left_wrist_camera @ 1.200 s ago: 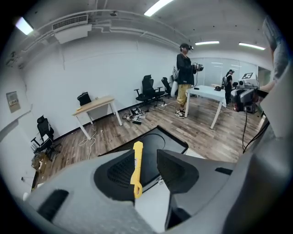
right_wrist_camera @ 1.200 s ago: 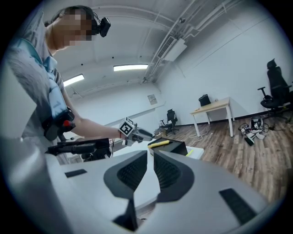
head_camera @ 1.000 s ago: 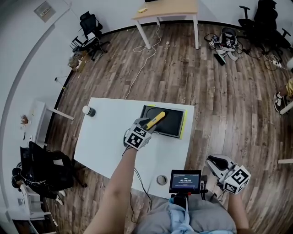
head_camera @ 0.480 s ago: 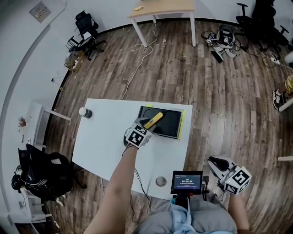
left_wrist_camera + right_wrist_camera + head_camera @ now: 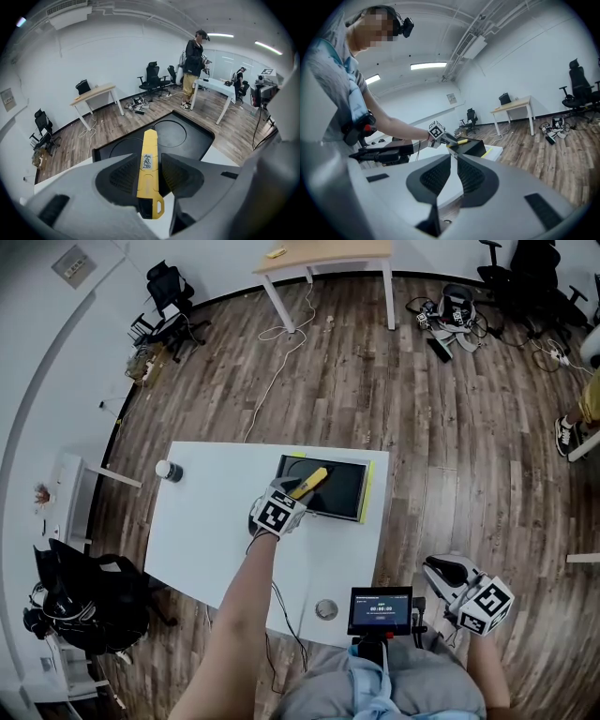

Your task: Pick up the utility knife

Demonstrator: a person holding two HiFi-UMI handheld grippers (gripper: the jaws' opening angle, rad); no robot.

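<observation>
One knife (image 5: pixel 149 173): yellow, long flat body, white label mid-way, hang loop at the butt end. The left gripper (image 5: pixel 292 491) is clamped on it near the butt, and the tip points out over the black slab (image 5: pixel 342 493). I can't tell if the tip touches the slab. One slab, two rings on it, sitting on the white table (image 5: pixel 216 521). Left arm is stretched forward across the table. Right gripper (image 5: pixel 453 157) is pinched closed on nothing, held low by the lap, off the table's right edge.
</observation>
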